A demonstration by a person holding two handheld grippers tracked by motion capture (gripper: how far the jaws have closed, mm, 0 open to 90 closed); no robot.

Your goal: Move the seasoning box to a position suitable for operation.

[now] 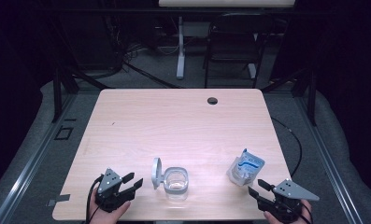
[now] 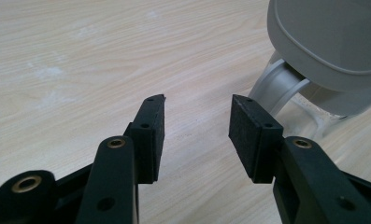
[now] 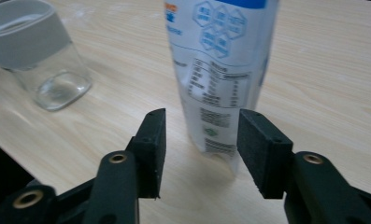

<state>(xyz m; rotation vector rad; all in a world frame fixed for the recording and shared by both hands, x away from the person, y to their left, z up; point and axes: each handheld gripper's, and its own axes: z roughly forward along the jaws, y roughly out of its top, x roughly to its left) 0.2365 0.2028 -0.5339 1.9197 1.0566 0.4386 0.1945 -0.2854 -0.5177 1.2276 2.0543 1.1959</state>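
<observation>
A clear glass jar point(image 1: 177, 183) with a grey collar stands near the table's front edge, its grey hinged lid point(image 1: 156, 172) flipped open to its left. A white and blue pouch point(image 1: 245, 167) stands upright to the right of the jar. My left gripper point(image 1: 132, 181) is open just left of the lid point(image 2: 328, 42), nothing between its jaws. My right gripper point(image 1: 259, 186) is open just in front of the pouch point(image 3: 220, 70), whose lower edge lies beyond the jaw tips. The jar point(image 3: 38, 60) is to the pouch's left in the right gripper view.
The wooden table point(image 1: 174, 126) has a round cable hole point(image 1: 212, 100) near its far edge. A black chair point(image 1: 232, 42) and a white desk leg point(image 1: 180, 46) stand beyond the table. Black frame posts flank it.
</observation>
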